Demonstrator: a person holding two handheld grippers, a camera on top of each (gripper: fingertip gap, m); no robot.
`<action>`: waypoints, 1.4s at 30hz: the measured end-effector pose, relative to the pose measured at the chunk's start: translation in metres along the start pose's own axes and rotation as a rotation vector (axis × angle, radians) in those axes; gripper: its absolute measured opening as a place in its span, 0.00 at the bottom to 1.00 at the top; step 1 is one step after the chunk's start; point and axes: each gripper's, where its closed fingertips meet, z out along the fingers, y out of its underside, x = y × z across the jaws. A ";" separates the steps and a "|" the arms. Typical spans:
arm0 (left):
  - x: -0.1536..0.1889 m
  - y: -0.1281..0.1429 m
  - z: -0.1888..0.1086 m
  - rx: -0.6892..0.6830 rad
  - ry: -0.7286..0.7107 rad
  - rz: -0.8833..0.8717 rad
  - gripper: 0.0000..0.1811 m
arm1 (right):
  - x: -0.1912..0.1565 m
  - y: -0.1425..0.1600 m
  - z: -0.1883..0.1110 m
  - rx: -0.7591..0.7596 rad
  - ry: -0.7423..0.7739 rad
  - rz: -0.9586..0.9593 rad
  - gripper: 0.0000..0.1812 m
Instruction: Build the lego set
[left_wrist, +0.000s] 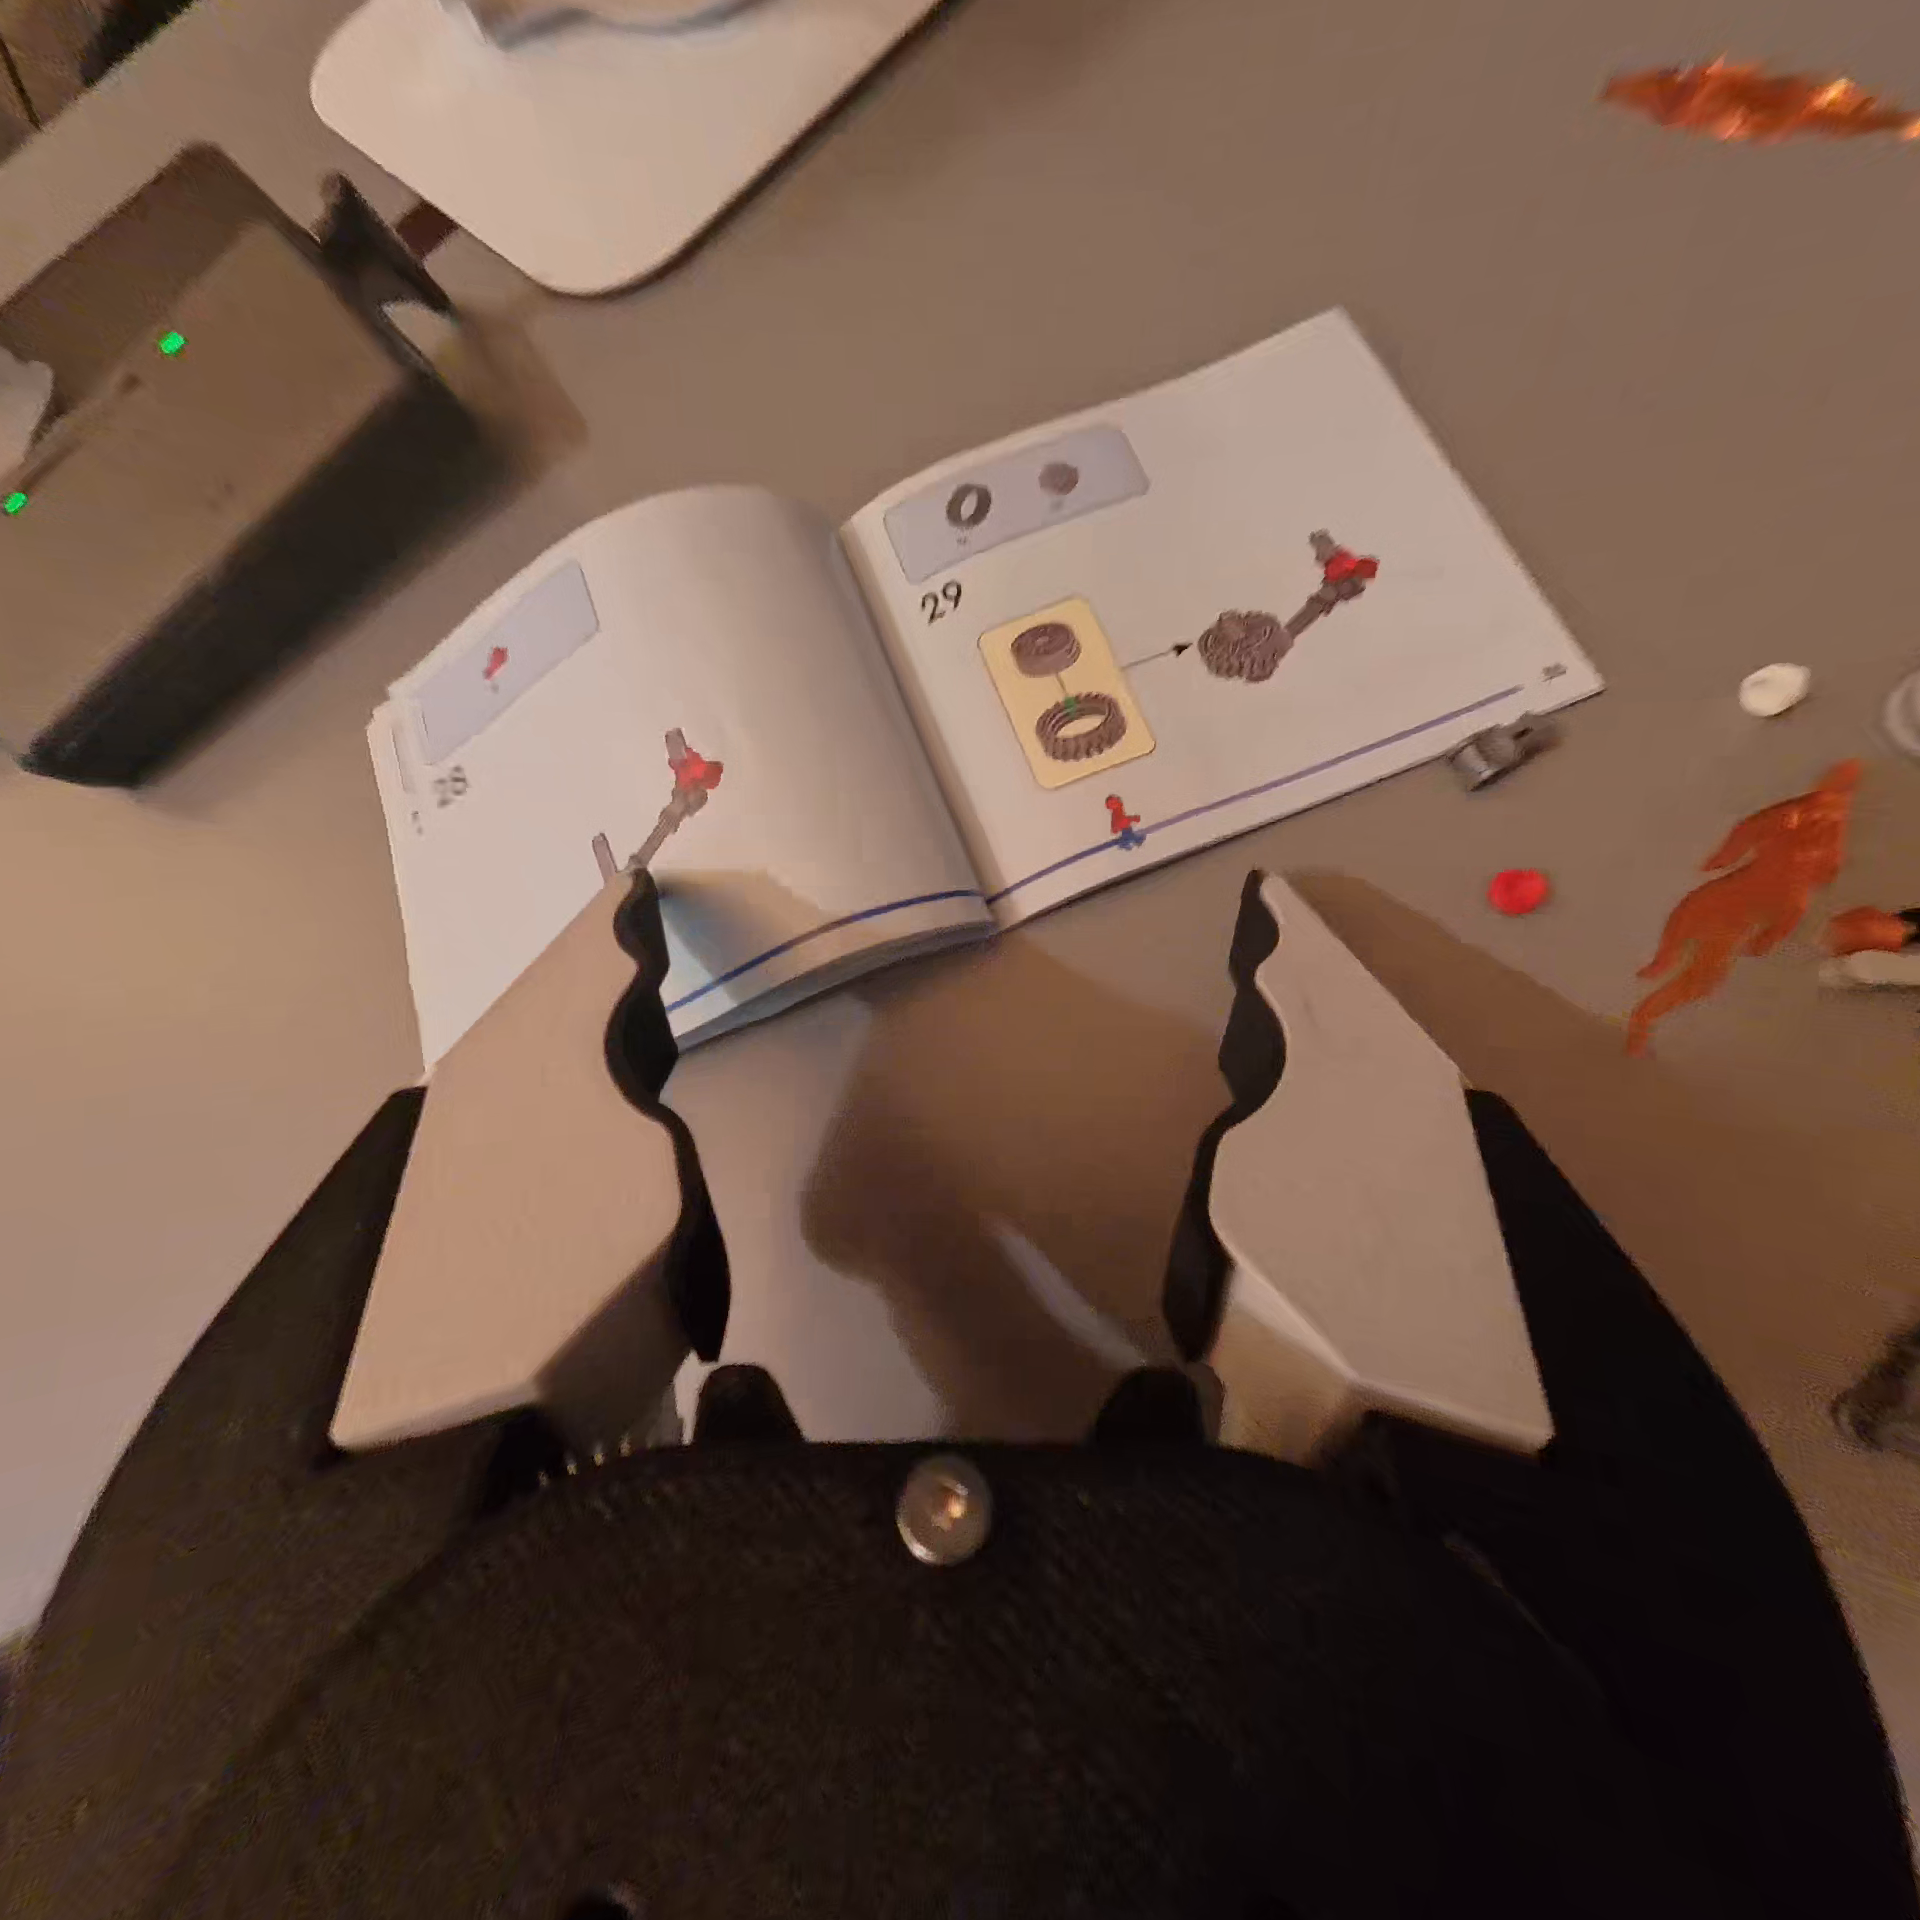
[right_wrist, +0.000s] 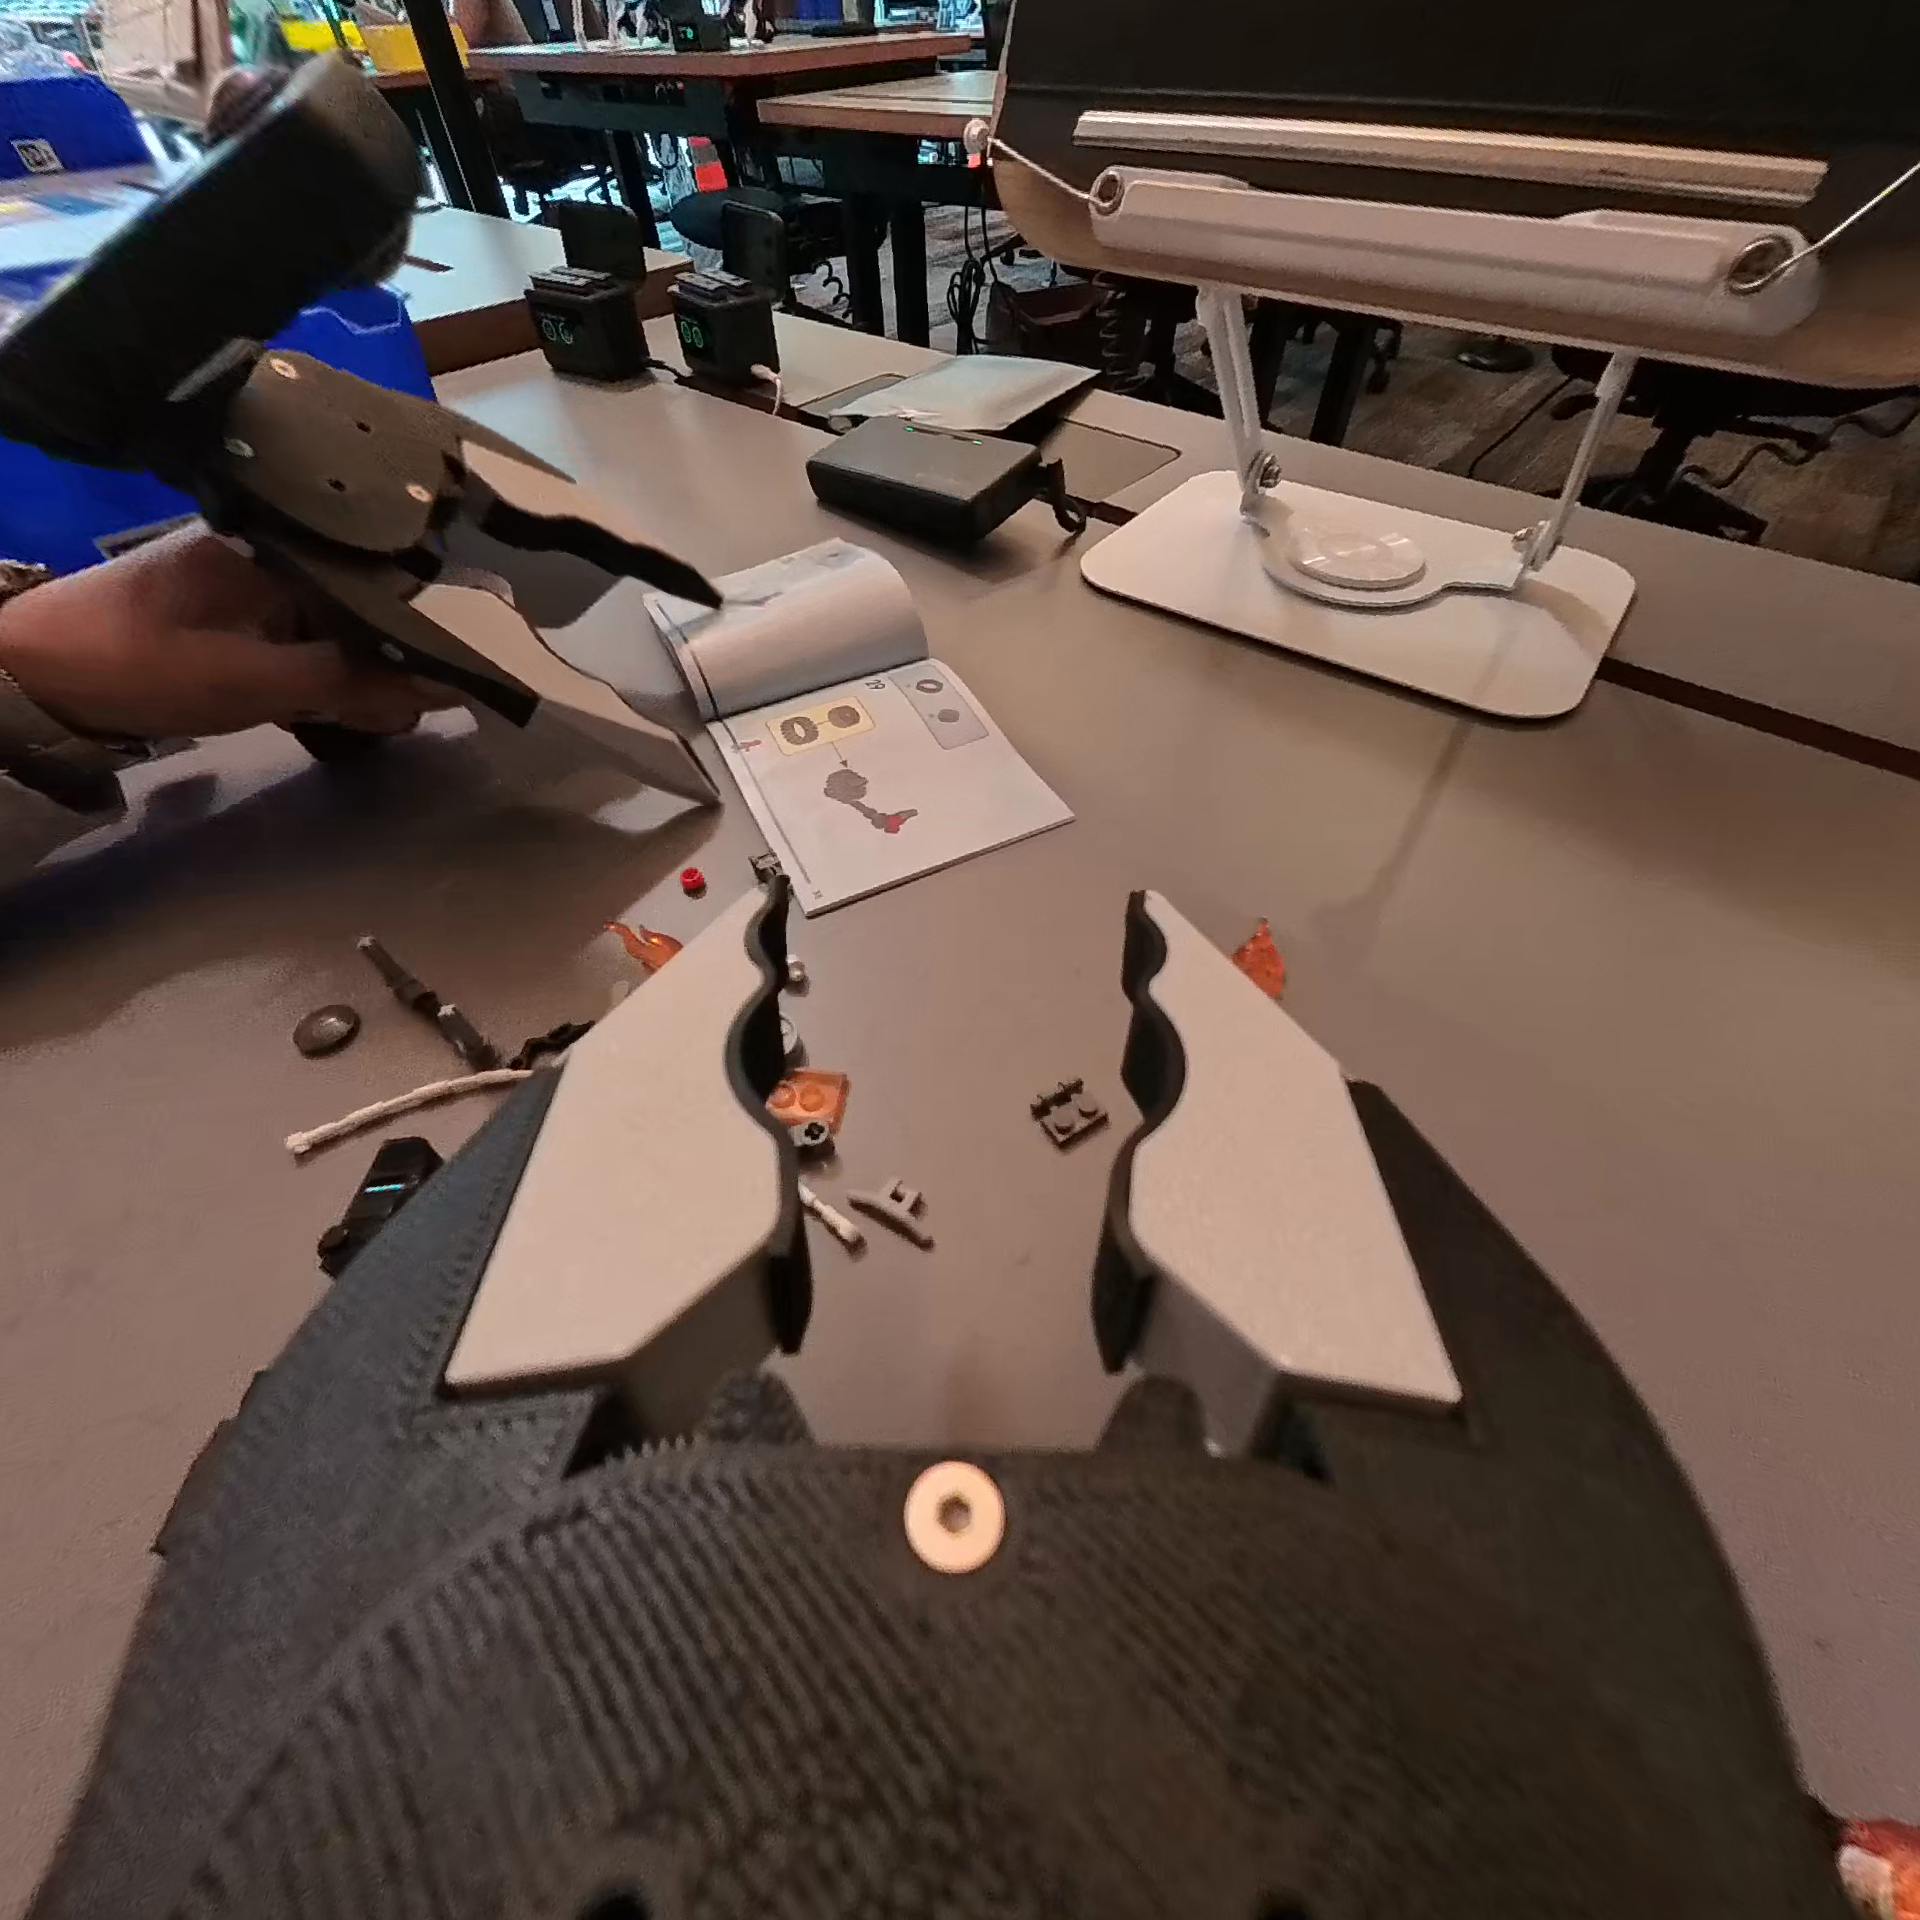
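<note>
An open instruction booklet (left_wrist: 935, 675) lies flat on the grey table; it also shows in the right wrist view (right_wrist: 883, 769). My left gripper (left_wrist: 945, 883) is open and empty, with its fingertips over the booklet's near edge; in the right wrist view it (right_wrist: 717, 696) is tilted down at the left page. My right gripper (right_wrist: 956, 899) is open and empty above loose pieces: a dark grey plate (right_wrist: 1068, 1114), an orange brick (right_wrist: 808, 1099), a small grey clip (right_wrist: 894, 1210), a red stud (right_wrist: 693, 881) and orange flame pieces (right_wrist: 1259, 958). The left wrist view shows the red stud (left_wrist: 1517, 891) and a flame piece (left_wrist: 1756, 904).
A black axle (right_wrist: 426, 1003), a dark disc (right_wrist: 326, 1031) and a white string (right_wrist: 405, 1110) lie at the left. A black box with green lights (right_wrist: 925, 478) and a white stand base (right_wrist: 1351, 592) sit behind the booklet. A person's hand (right_wrist: 156, 644) holds the left gripper. The red stud (right_wrist: 693, 881) is closer to my left gripper, around 4 cm from its tips; the right tips are 12 cm off. My left wrist view (left_wrist: 1510, 889) looks at it from another angle.
</note>
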 end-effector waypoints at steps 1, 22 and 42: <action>0.002 0.000 0.001 0.004 0.012 -0.005 0.59 | 0.000 0.000 0.000 0.001 -0.001 0.000 0.35; 0.000 0.002 0.005 -0.058 -0.026 -0.186 0.19 | 0.001 0.000 0.000 0.002 0.010 -0.007 0.34; 0.036 -0.013 -0.021 0.027 0.080 -0.140 0.18 | 0.101 -0.028 -0.079 0.225 0.398 -0.004 0.29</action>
